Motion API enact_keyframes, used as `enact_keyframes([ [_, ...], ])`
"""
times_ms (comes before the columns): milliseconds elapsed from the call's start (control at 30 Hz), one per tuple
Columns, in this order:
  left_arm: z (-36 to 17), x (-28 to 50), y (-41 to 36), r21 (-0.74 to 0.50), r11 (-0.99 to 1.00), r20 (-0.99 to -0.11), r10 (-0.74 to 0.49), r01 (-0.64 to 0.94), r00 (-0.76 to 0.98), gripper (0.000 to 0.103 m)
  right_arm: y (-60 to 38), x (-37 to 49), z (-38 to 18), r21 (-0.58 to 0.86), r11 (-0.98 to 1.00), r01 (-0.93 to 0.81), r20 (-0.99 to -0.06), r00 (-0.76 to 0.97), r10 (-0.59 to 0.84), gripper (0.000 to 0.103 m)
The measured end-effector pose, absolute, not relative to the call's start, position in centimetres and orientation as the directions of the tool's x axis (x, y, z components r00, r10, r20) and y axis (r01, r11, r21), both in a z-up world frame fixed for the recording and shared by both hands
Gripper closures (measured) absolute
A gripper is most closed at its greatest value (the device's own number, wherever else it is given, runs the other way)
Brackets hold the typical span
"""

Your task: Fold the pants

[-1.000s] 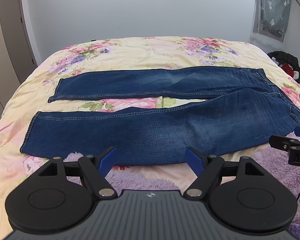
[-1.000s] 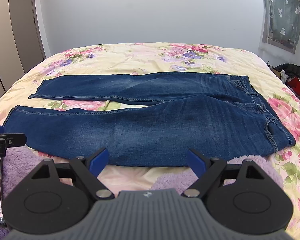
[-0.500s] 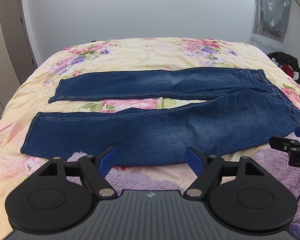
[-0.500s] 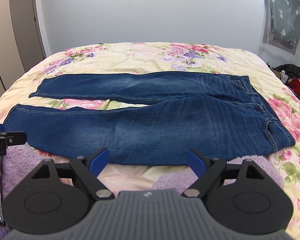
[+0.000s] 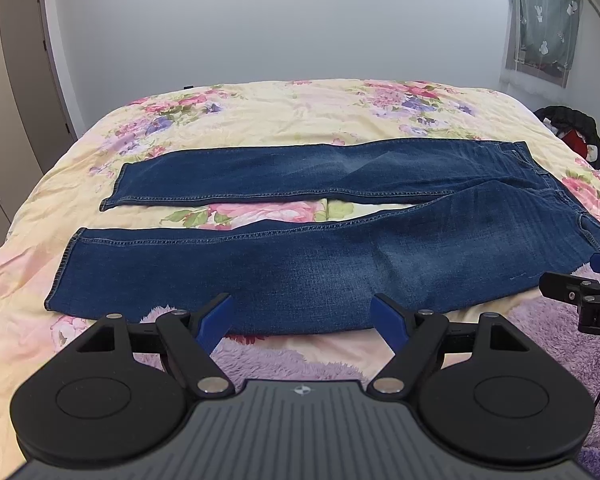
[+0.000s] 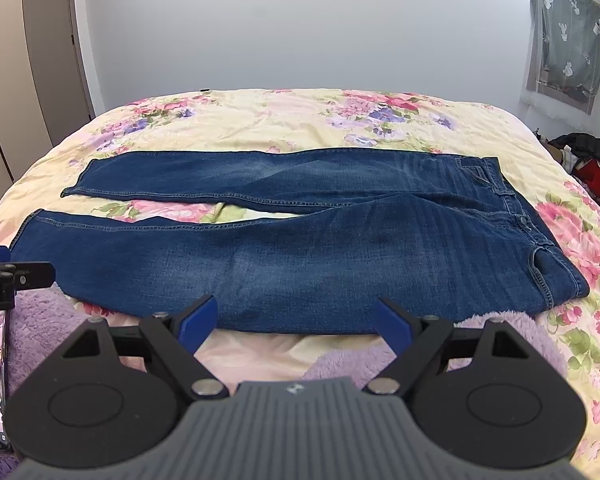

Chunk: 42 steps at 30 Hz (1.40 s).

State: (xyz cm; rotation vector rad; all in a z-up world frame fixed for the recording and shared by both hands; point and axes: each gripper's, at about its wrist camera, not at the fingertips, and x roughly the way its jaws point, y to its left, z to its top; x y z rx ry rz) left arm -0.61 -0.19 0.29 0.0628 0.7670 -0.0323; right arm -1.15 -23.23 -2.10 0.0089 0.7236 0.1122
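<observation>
- Jeans (image 5: 340, 264) are lying flat on the bed (image 5: 300, 120), legs spread apart and pointing left, waist at the right, so every edge is easy to reach.
- Left hand-held gripper (image 5: 304, 320) is hovering released, grasping nothing, just before the near leg's lower edge.
- Right hand-held gripper (image 6: 296, 320) is also hovering released and empty, nearer to the waist side.
- Folding is not yet begun, I think; both are probably lining up to pinch the near leg and lay it over the far leg.
- Purple fluffy blanket (image 6: 340, 356) is lying under the near edge.
</observation>
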Motion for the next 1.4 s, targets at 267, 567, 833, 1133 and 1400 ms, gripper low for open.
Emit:
enact_keyframes([
  [267, 0.3, -0.7, -0.2, 0.042, 0.998, -0.693, -0.012, 0.057, 0.721, 0.012, -23.1, -1.2, -1.9, 0.041, 0.994, -0.100, -0.663, 0.742, 0.102, 0.021],
  [567, 0.2, -0.7, -0.1, 0.042, 0.997, -0.694, -0.012, 0.057, 0.720, 0.012, -22.8, -1.3, -2.0, 0.036, 0.994, -0.107, -0.662, 0.742, 0.104, 0.021],
  [833, 0.1, -0.7, 0.0, 0.038, 0.998, -0.696, -0.014, 0.057, 0.718, 0.012, -22.9, -1.2, -2.0, 0.040, 0.993, -0.107, -0.661, 0.742, 0.107, 0.021],
  [1133, -0.2, -0.3, 0.5, 0.051, 0.996, -0.689, -0.014, 0.068, 0.725, 0.012, -23.2, -1.0, -2.4, 0.044, 0.994, -0.103, -0.665, 0.739, 0.106, 0.021],
  [1400, 1.3, 2.6, 5.9, 0.142, 0.989, -0.669, 0.061, 0.046, 0.741, 0.012, -27.4, 1.5, -1.4, 0.033, 0.990, -0.135, -0.619, 0.775, 0.126, 0.021],
])
